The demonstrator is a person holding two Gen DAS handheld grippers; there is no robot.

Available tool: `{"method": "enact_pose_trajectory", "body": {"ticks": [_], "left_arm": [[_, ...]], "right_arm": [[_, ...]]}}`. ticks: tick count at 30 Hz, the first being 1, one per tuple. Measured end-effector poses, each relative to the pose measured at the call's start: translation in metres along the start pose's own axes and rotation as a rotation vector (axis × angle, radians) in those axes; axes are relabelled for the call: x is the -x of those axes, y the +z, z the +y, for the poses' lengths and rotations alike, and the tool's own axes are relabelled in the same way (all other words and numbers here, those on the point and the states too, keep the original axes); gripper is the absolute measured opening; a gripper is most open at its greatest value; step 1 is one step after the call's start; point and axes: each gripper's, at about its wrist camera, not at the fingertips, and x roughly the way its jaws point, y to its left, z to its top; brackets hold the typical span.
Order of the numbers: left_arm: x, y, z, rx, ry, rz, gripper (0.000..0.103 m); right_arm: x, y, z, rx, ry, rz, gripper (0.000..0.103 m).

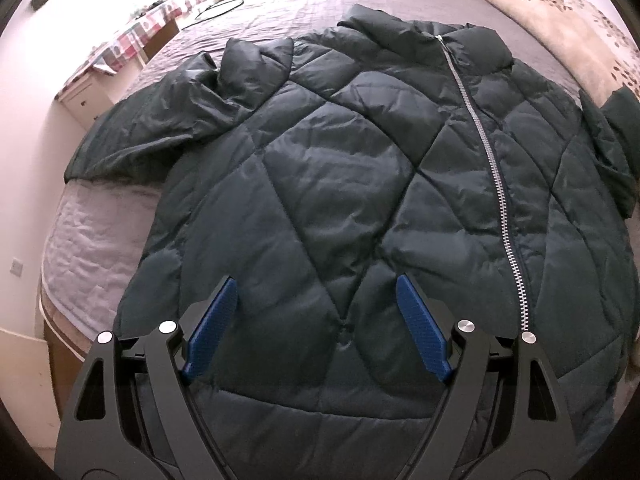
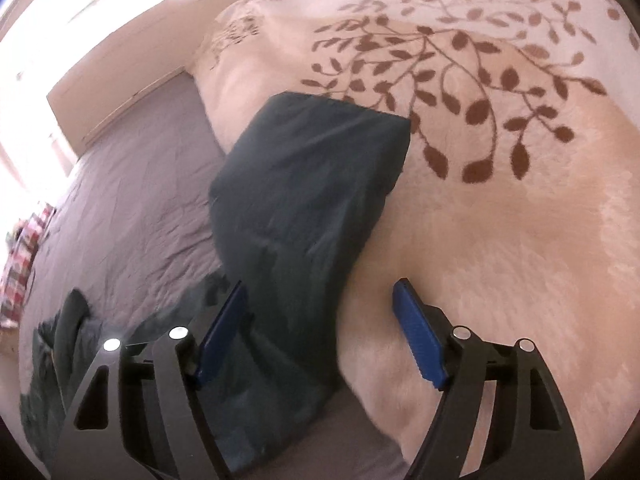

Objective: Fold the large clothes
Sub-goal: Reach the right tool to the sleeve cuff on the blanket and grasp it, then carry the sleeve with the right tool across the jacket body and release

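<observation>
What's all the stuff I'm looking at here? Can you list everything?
Puffer jacket: one, dark green, quilted, zipped, spread flat on the bed.
Jacket sleeve: one, dark green, lying out onto the blanket.
Bedspread: one, grey, covering the bed under the jacket.
Blanket: one, cream with brown leaf print, along the bed's side.
Cable: one, black, on the far part of the bed.
Side table: one, white with a checked cloth, beside the bed.
Left gripper: blue fingers open above the jacket's hem.
Right gripper: fingers open, sleeve between them, not pinched.
</observation>
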Motion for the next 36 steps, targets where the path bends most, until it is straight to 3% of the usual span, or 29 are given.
{"method": "enact_pose_trajectory", "body": {"ticks": [1,3,6,13,19,24,28,29,31,32,33,36], "left_arm": [[0.0,0.0,0.0,0.002,0.0,-0.001,0.081],[0.0,-0.001,0.002,0.007,0.0,-0.002,0.081],[0.003,-0.003,0.006,0.016,-0.004,-0.007,0.081],[0.02,-0.011,0.017,0.045,-0.046,-0.054,0.081],[0.043,-0.024,0.038,0.086,-0.095,-0.127,0.081],[0.053,-0.037,0.065,0.141,-0.12,-0.16,0.081],[0.059,-0.049,0.091,0.185,-0.122,-0.18,0.081],[0.06,-0.053,0.095,0.193,-0.12,-0.181,0.081],[0.06,-0.059,0.107,0.211,-0.113,-0.178,0.081],[0.059,-0.063,0.113,0.222,-0.109,-0.173,0.081],[0.058,-0.066,0.12,0.233,-0.107,-0.169,0.081],[0.056,-0.073,0.131,0.249,-0.096,-0.168,0.081]], "right_arm": [[-0.002,0.003,-0.001,-0.01,-0.001,-0.003,0.056],[-0.003,0.009,-0.006,-0.044,0.02,0.003,0.035],[0.008,0.013,-0.013,-0.116,0.115,0.0,0.011],[0.11,0.021,0.031,-0.044,0.289,-0.143,0.008],[0.223,0.013,0.125,0.126,0.518,-0.26,0.008],[0.261,-0.041,0.22,0.336,0.664,-0.208,0.008],[0.239,-0.124,0.297,0.508,0.699,-0.061,0.008],[0.228,-0.143,0.309,0.543,0.69,-0.021,0.008],[0.198,-0.187,0.335,0.622,0.666,0.109,0.022],[0.181,-0.207,0.343,0.649,0.638,0.187,0.045],[0.167,-0.223,0.346,0.662,0.612,0.242,0.06],[0.153,-0.243,0.338,0.666,0.581,0.292,0.063]]}}
